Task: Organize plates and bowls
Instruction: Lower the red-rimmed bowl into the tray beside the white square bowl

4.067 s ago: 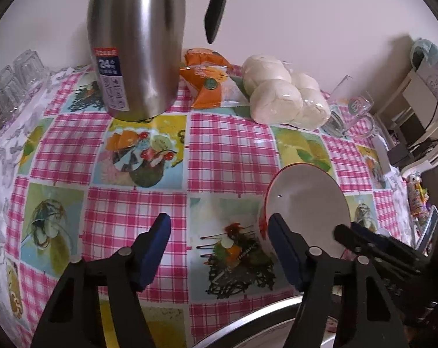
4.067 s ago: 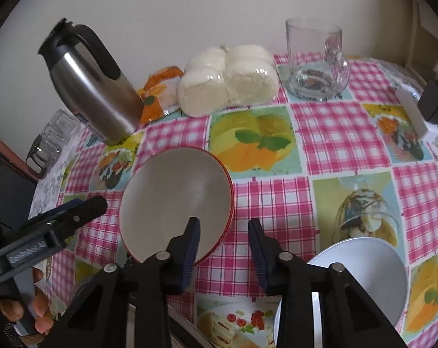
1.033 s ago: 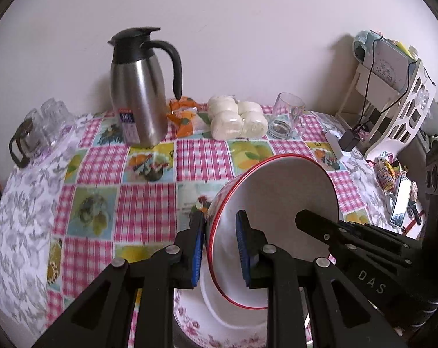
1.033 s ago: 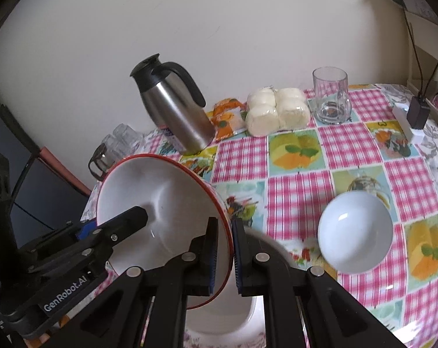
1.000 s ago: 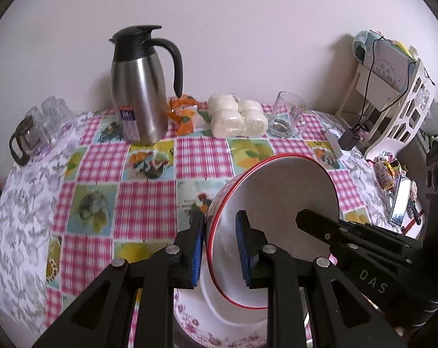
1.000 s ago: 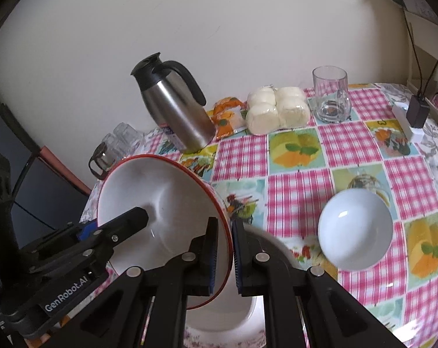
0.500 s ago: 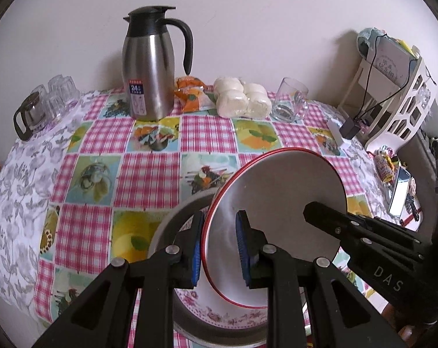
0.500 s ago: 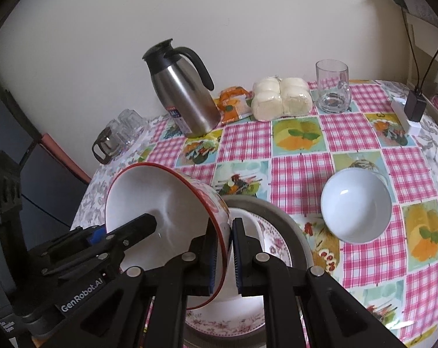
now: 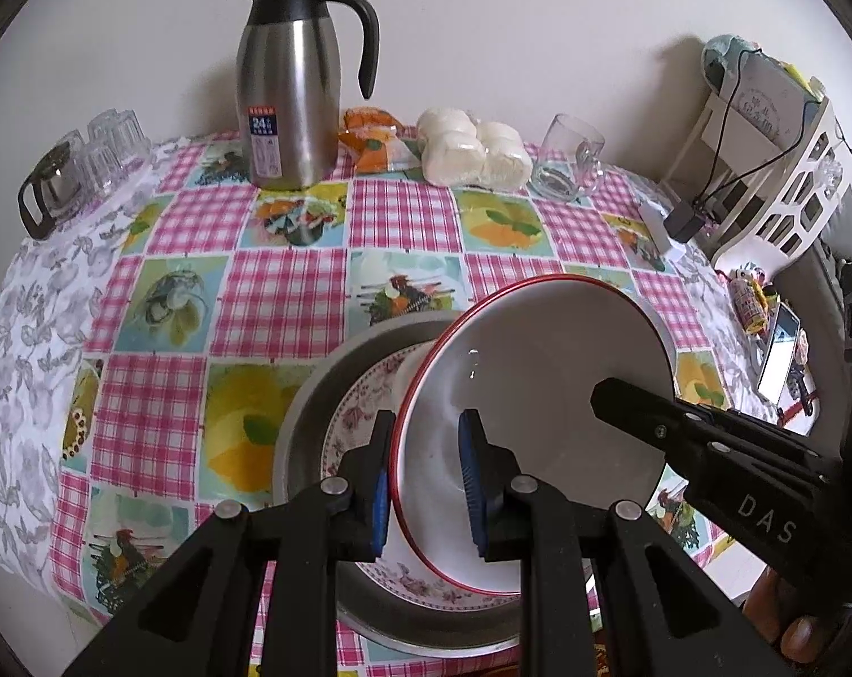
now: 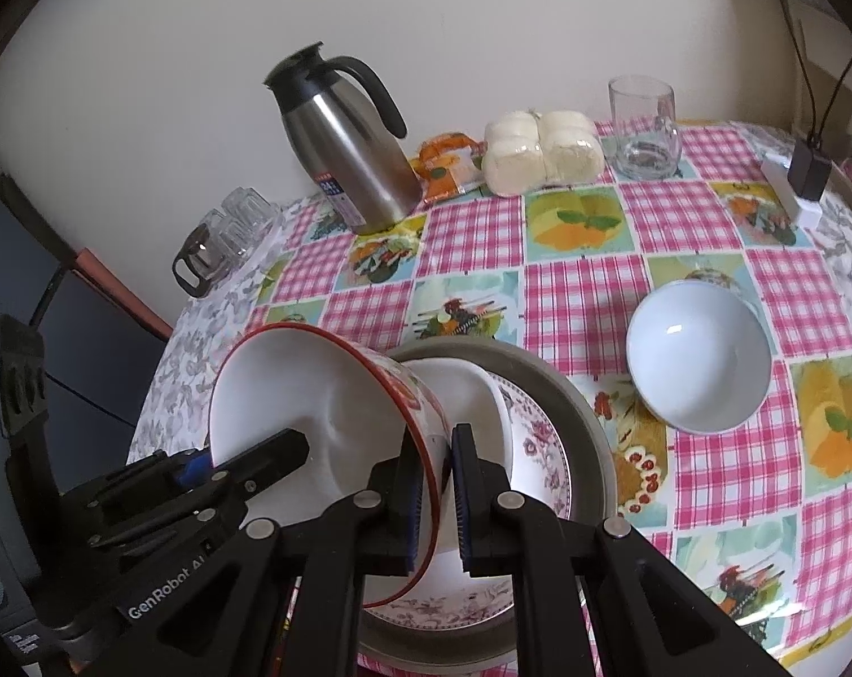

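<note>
Both grippers hold one red-rimmed white bowl [image 9: 544,395] by opposite sides of its rim. My left gripper [image 9: 423,477] is shut on the bowl's near-left rim. My right gripper [image 10: 437,499] is shut on the other side of the same bowl [image 10: 313,400]. The bowl is tilted above a stack: a grey metal pan [image 9: 313,395], a floral plate [image 9: 358,412] in it, and a white bowl [image 10: 471,400] on the plate. A separate small white bowl [image 10: 699,358] sits on the tablecloth to the right of the stack.
A steel thermos jug [image 9: 290,79], an orange packet [image 9: 372,138], wrapped white buns [image 9: 474,149] and a glass mug [image 9: 570,158] stand along the back. Glass cups [image 9: 82,163] sit at the far left edge. A white shelf [image 9: 776,152] with cables stands right.
Both grippers closed on the red-rimmed bowl, lifted it off the cloth and carried it over the plate stack. In the last second it has come lower and nearer the stack, still tilted.
</note>
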A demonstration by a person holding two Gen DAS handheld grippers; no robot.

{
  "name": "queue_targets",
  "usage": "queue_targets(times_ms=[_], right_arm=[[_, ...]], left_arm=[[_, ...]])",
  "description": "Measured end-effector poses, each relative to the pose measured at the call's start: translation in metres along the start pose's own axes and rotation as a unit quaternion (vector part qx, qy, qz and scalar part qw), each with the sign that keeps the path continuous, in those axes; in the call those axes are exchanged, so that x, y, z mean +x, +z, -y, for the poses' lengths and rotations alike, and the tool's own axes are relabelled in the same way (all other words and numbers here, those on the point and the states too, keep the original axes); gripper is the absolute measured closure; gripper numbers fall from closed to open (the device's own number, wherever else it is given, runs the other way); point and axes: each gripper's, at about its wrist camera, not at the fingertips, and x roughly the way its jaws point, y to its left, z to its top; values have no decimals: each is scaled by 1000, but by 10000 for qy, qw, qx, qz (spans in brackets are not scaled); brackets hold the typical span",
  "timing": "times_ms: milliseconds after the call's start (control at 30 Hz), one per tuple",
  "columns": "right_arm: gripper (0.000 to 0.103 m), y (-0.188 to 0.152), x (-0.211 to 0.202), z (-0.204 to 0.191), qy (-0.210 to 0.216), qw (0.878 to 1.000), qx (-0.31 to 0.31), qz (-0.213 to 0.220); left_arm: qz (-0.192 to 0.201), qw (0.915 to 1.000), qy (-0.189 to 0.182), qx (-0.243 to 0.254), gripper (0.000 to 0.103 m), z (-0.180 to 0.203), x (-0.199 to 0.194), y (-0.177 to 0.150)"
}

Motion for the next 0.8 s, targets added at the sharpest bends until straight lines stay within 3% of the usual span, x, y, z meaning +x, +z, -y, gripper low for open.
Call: queue_targets(times_ms=[500, 800], right_arm=[[89, 1, 20, 18, 46, 9987, 403, -303], [88, 5, 19, 25, 43, 9985, 496, -219]], left_arm=[[-425, 9989, -146, -163, 81, -3, 26, -2], [-356, 9990, -60, -253, 79, -9, 25, -1]])
